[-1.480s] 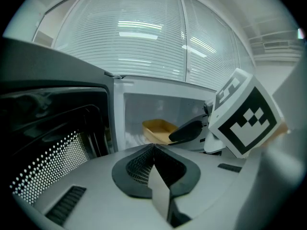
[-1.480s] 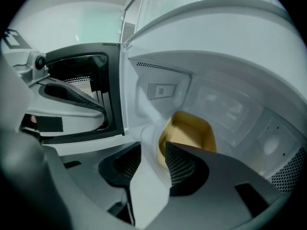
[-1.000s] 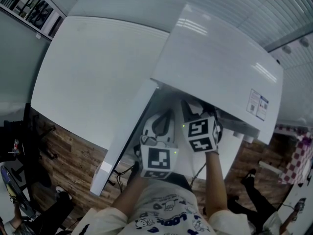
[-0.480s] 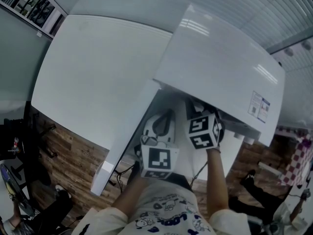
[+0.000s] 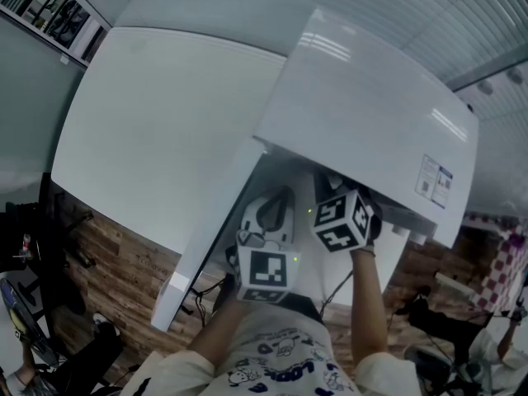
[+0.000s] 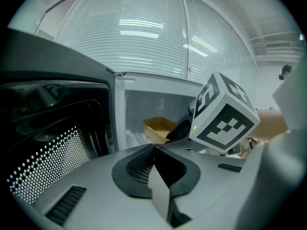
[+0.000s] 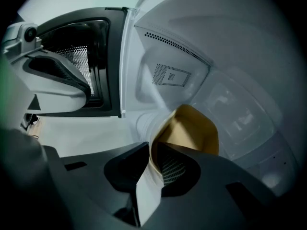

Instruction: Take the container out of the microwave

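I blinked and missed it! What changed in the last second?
The right tool rolled a little, and its jaws have just been closing onto the rim of the container inside the microwave. The left tool stayed shut and still; the door stayed open.

Right gripper view: the right gripper (image 7: 154, 150), jaws just closing with the container (image 7: 192, 128) wall between them, blocks that wall's lower stretch from me. Left gripper view: its marker cube (image 6: 223, 114) covers the container's right end. Head view: the microwave (image 5: 363, 106) top hides the cavity, the container and those gripper tips entirely. I can't read the label (image 5: 435, 180) near its right corner, too small. Bottom edge cuts off the person (image 5: 280, 361).
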{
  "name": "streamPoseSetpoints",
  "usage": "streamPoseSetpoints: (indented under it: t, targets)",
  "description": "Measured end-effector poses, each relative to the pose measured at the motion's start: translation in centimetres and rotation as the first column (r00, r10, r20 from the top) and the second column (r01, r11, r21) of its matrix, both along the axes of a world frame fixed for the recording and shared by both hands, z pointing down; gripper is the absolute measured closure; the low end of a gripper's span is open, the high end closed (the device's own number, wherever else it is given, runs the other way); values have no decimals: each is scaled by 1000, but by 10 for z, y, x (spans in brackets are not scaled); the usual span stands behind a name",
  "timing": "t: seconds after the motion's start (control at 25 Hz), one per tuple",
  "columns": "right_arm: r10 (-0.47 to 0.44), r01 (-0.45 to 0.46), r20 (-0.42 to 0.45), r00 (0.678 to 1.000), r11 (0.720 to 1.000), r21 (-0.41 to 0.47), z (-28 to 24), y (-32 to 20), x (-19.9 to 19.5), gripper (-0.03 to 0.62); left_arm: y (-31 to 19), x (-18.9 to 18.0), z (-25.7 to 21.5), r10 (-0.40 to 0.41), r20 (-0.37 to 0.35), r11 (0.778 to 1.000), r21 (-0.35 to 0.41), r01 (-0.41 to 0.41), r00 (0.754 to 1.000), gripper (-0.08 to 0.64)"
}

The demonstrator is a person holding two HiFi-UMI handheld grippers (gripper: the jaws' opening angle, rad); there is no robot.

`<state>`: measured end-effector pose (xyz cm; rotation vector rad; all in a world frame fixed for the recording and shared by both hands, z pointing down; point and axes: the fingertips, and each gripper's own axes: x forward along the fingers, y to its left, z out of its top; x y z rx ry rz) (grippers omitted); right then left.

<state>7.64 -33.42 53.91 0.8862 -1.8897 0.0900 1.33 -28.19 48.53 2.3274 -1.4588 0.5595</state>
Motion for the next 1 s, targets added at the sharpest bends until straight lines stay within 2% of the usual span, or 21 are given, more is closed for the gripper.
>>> streamPoseSetpoints:
  t: [0.24,1.0]
  targets:
    - [-17,17,-20,1000,1000,6,0,-1,-2,531,0,1,0,-1,-2,1000,1,1,1000,517]
    - [18,-18,-17,1000,1000,22,-13,8,1,555,2,1,1,-3,4,1000,1,3,1000,517]
